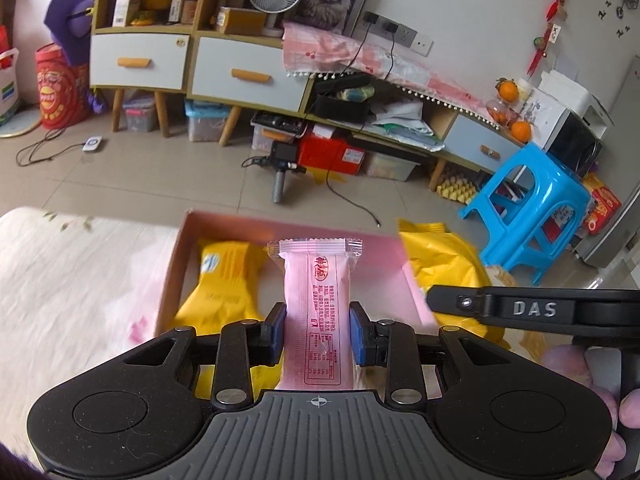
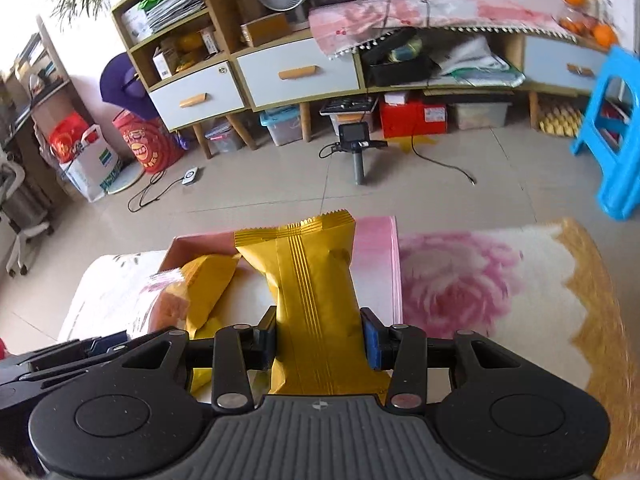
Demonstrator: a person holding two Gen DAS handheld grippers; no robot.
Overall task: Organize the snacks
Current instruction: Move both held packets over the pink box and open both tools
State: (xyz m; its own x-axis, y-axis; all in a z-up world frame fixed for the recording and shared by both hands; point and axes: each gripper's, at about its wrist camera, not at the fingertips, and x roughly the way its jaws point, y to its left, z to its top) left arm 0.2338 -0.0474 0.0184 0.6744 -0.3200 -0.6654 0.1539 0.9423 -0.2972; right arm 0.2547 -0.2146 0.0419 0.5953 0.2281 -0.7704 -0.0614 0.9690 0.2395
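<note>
Two snacks carried over the pink box

The left claw (image 1: 318, 334) pinches a pink wafer packet (image 1: 316, 300); the right claw (image 2: 320, 342) clamps a gold snack packet (image 2: 312, 292). One yellow packet (image 1: 224, 284) already lies in the pink box (image 1: 182, 248); both held ones remain unplaced.

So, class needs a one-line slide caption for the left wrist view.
Left gripper holds a pink snack packet above a pink box containing a yellow packet.

Each black tool (image 1: 318, 326) has blue pads (image 1: 357, 336) and silver screws.
</note>
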